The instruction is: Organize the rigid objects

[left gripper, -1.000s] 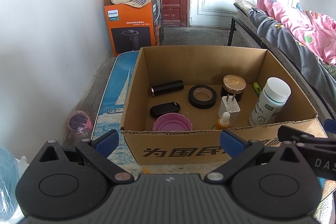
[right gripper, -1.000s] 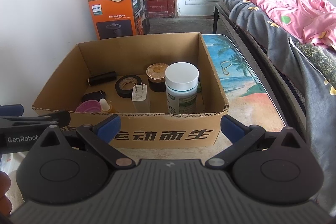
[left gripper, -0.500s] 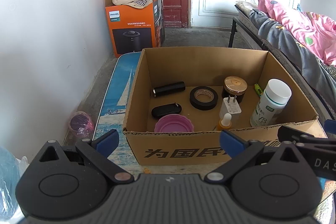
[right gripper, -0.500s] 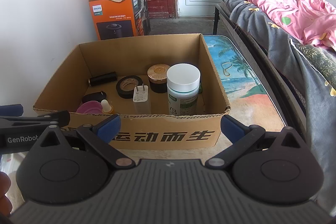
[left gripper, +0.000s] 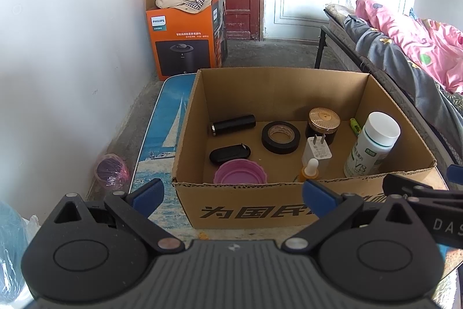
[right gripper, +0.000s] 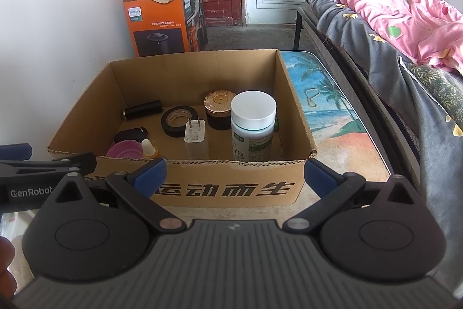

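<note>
In the left wrist view, the left gripper (left gripper: 231, 194) hangs wide apart and empty before the cardboard box (left gripper: 246, 210), which holds a tape roll (left gripper: 280, 137), white bottle (left gripper: 371, 144) and charger (left gripper: 317, 151). In the right wrist view, the right gripper (right gripper: 235, 174) is likewise spread wide, holding nothing, just short of the box's front wall with its 2 fingertips (right gripper: 150, 171) apart.
</note>
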A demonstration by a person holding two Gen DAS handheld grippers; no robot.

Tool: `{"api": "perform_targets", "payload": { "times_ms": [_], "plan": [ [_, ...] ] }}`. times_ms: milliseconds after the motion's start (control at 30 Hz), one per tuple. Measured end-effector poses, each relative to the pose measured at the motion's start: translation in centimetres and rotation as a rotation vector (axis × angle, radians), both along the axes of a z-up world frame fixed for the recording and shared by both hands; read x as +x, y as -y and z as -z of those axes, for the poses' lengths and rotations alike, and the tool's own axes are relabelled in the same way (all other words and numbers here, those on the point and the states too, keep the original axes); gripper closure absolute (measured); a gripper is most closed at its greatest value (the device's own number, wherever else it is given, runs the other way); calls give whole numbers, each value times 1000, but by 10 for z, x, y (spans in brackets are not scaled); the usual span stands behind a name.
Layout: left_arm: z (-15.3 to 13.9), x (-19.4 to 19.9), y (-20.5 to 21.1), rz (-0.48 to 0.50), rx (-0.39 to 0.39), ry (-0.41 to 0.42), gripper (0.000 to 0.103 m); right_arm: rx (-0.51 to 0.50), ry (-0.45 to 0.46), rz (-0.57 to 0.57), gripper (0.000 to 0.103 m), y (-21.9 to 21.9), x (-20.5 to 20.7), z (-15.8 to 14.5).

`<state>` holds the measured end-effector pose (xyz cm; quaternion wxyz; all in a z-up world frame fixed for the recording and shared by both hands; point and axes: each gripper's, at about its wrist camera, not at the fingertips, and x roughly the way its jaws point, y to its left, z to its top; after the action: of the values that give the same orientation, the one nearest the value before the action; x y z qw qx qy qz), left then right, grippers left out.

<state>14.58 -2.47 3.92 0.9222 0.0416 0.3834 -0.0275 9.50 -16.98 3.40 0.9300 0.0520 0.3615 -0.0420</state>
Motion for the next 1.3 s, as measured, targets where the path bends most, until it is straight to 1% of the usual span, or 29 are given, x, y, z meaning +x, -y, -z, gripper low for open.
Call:
{"api": "perform_targets", "payload": {
  "times_ms": [1300],
  "plan": [
    [2, 3, 4, -5, 1, -16, 1, 20, -26, 1, 1, 4, 4, 4]
  ]
}}
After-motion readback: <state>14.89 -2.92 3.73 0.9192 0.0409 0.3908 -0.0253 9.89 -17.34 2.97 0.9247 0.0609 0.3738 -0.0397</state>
